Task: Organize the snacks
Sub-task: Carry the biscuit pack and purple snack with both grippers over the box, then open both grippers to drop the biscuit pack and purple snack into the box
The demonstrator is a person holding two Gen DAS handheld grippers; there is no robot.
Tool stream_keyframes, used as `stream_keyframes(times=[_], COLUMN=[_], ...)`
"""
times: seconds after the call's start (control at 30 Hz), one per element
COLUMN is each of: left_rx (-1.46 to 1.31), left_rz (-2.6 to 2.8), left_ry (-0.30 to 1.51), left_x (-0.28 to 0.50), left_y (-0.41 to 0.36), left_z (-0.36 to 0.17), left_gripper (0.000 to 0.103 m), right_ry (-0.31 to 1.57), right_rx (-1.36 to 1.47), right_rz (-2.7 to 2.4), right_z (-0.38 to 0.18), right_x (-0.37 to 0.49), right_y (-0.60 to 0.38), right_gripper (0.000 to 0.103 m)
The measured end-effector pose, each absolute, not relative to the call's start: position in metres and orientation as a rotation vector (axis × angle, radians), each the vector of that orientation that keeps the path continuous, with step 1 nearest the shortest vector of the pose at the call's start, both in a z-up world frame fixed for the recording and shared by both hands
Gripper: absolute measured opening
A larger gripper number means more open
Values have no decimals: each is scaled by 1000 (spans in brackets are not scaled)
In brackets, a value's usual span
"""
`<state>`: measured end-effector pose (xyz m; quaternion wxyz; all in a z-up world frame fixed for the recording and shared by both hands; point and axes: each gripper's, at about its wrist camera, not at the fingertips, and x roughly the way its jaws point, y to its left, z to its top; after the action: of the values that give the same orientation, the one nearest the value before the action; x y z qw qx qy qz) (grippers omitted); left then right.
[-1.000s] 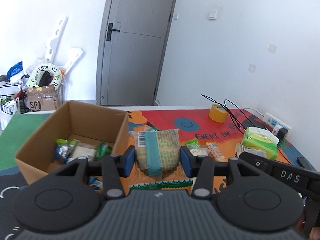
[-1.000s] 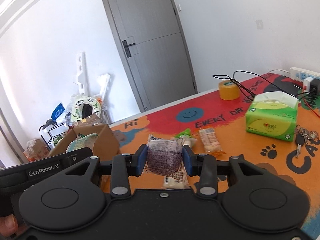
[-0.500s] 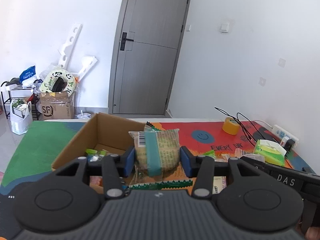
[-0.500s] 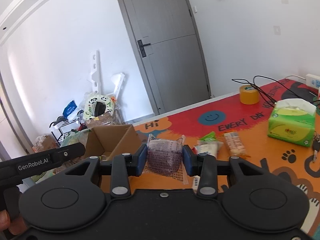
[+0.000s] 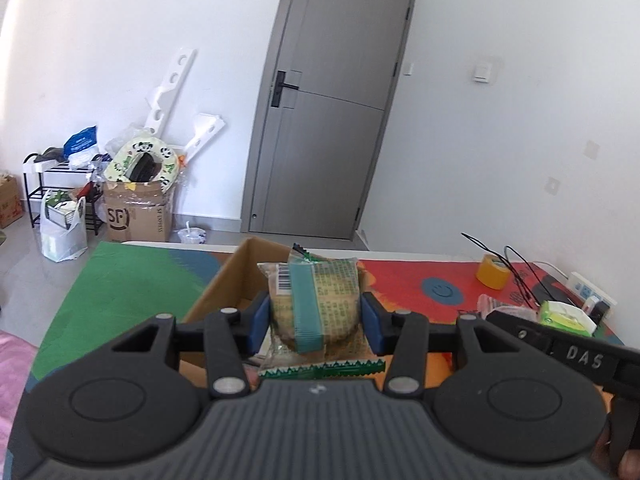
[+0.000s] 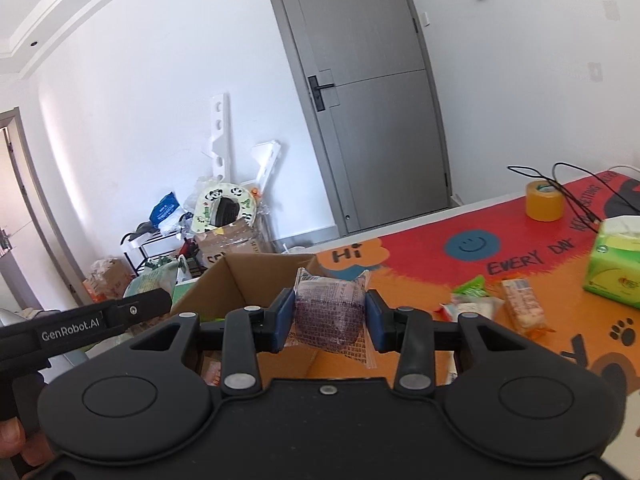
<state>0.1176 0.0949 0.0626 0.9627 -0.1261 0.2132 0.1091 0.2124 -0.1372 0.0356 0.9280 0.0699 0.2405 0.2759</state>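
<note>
My left hand-held gripper (image 5: 316,322) is clamped on a pale snack packet with a teal band (image 5: 314,304), its blue pads pressing both sides, and the packet hangs in front of the open cardboard box (image 5: 224,284) on the worktop (image 5: 120,276). My right hand-held gripper (image 6: 328,320) is closed on a dark purple snack packet (image 6: 330,316), gripped from left and right, and it sits at the near right corner of the same box (image 6: 236,276). In the right view the body of my left gripper reaches in from the left edge, just beside the box. Past the purple packet, on the orange part of the mat, lie loose snacks: a green-topped packet (image 6: 470,286) and a long orange-wrapped bar (image 6: 524,306), near each other. Further right stands a green tissue box (image 6: 616,268), and beyond it a roll of yellow tape (image 6: 544,200) with black cables just beside it. A grey door (image 6: 372,92) closes the far wall.
</note>
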Motion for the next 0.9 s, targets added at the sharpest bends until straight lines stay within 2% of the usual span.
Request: stream_keyframes(times=[0.73, 0.9], left_rx=[-328, -350], left_rz=[273, 273], left_ry=[518, 508], left_x=[150, 147], left_y=[156, 162], left_z=[32, 38], left_gripper=[47, 57], right_ry=[542, 556], right_rx=[105, 97], right_rz=[677, 687], right_z=[28, 27], right_x=[234, 237], right_y=[-58, -49], right_gripper=[39, 39])
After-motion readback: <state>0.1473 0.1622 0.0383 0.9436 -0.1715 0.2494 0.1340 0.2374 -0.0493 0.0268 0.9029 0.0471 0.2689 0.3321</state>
